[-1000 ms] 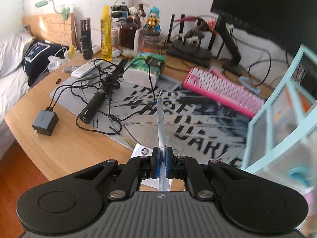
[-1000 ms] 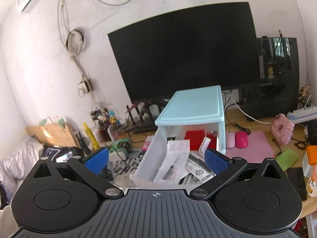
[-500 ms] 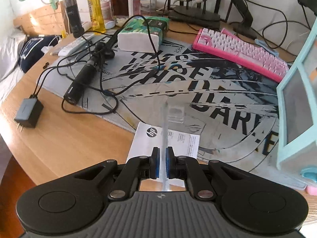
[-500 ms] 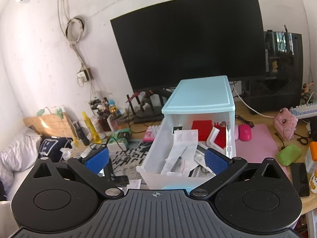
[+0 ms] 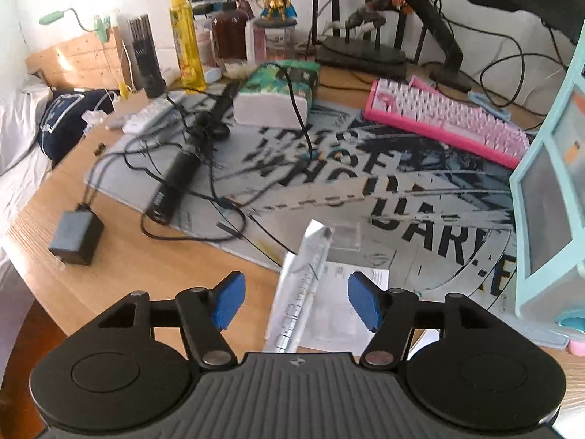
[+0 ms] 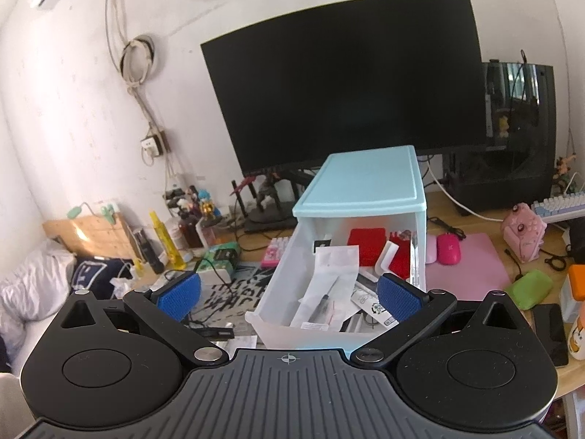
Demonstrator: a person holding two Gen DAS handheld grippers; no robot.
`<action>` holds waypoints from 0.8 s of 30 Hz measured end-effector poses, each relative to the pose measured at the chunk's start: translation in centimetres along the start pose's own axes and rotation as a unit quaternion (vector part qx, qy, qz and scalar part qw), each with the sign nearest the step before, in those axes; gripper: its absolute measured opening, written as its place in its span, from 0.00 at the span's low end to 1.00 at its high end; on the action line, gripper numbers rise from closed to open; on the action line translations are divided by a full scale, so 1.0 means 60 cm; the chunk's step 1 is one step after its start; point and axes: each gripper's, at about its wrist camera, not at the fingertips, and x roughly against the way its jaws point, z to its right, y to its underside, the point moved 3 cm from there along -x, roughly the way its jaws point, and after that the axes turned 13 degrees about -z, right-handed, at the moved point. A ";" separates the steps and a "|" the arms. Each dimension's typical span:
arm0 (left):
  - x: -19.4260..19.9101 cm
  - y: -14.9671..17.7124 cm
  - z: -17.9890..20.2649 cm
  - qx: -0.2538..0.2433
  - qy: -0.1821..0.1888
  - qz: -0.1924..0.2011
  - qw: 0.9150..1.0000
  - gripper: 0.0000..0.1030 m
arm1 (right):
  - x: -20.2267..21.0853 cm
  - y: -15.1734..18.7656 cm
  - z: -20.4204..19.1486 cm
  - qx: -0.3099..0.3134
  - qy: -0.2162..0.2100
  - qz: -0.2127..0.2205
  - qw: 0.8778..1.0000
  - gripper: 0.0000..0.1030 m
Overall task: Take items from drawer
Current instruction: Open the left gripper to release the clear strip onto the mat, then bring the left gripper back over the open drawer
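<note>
My left gripper (image 5: 296, 298) is open and empty just above the desk. A clear packet with a syringe (image 5: 305, 281) lies flat between its fingers, on a white HP leaflet (image 5: 351, 292). The light-blue drawer unit (image 6: 362, 190) stands on the desk, and its side shows in the left wrist view (image 5: 548, 197). Its white top drawer (image 6: 292, 289) is pulled out and holds several items: white packets (image 6: 329, 281), red things (image 6: 367, 247), a white angled piece (image 6: 387, 258). My right gripper (image 6: 289, 294) is open and empty, above the drawer's front.
A printed desk mat (image 5: 365, 175) carries a pink keyboard (image 5: 446, 119), a tissue pack (image 5: 276, 98), a black cylinder with tangled cables (image 5: 175, 183) and a charger (image 5: 75, 236). Bottles and figurines (image 5: 226, 33) line the back. A black monitor (image 6: 347, 84), pink mice (image 6: 444, 248) and a bed (image 6: 33, 292) surround.
My left gripper lowered the syringe packet to the desk, opened and let it go; it now lies flat on the leaflet. My right gripper moved closer over the open drawer.
</note>
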 end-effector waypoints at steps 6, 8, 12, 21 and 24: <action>0.140 -0.015 0.004 -0.023 0.027 0.063 0.997 0.77 | 0.027 -0.004 0.016 0.001 -0.007 0.024 1.000 1.00; 0.208 -0.018 0.022 -0.038 0.056 0.080 0.995 0.80 | 0.041 -0.006 0.030 -0.007 -0.008 0.034 0.999 1.00; 0.338 -0.017 0.088 -0.096 0.110 0.106 0.984 0.88 | 0.070 -0.010 0.061 -0.026 -0.009 0.053 0.998 1.00; 0.430 0.022 0.281 -0.228 0.125 0.067 0.963 1.00 | 0.126 0.000 0.152 -0.074 -0.007 0.099 0.992 1.00; 0.403 0.020 0.326 -0.222 0.125 0.007 0.967 1.00 | 0.140 0.007 0.192 -0.094 -0.005 0.112 0.989 1.00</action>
